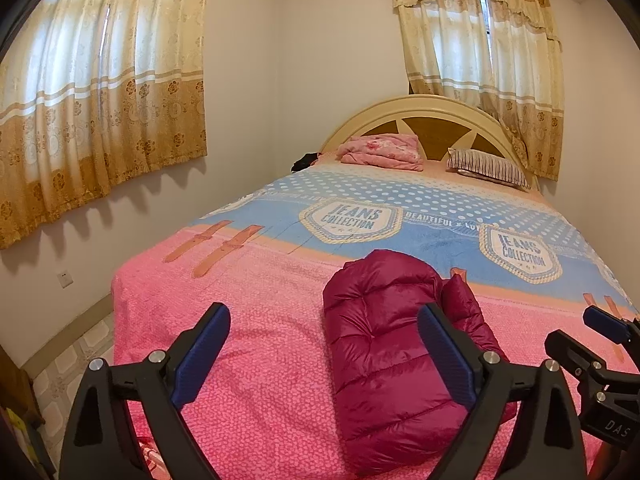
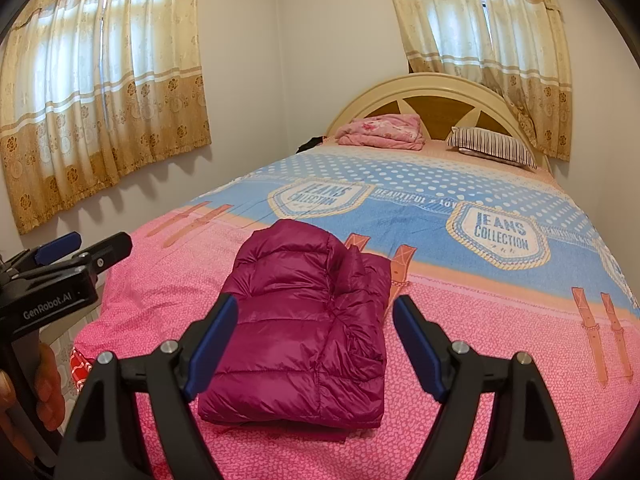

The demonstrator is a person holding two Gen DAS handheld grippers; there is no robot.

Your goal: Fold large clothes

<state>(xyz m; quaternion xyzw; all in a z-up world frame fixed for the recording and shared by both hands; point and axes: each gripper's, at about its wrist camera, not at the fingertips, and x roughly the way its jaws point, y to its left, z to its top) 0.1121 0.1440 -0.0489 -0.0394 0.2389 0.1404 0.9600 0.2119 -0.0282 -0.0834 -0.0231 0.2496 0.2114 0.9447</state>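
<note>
A magenta puffer jacket [image 2: 304, 320] lies folded into a compact bundle on the pink foot end of the bed. It also shows in the left wrist view [image 1: 384, 344]. My left gripper [image 1: 324, 320] is open and empty, held above the bed just left of the jacket. It shows from the side in the right wrist view [image 2: 86, 246]. My right gripper [image 2: 314, 314] is open and empty, above the near part of the jacket. Its tip shows at the right edge of the left wrist view [image 1: 608, 326].
The bed [image 2: 460, 200] has a pink and blue cover. A folded pink blanket [image 2: 380, 130] and a striped pillow [image 2: 492, 146] lie by the headboard [image 2: 440, 92]. Curtained windows are on both walls. Tiled floor [image 1: 68, 368] runs left of the bed.
</note>
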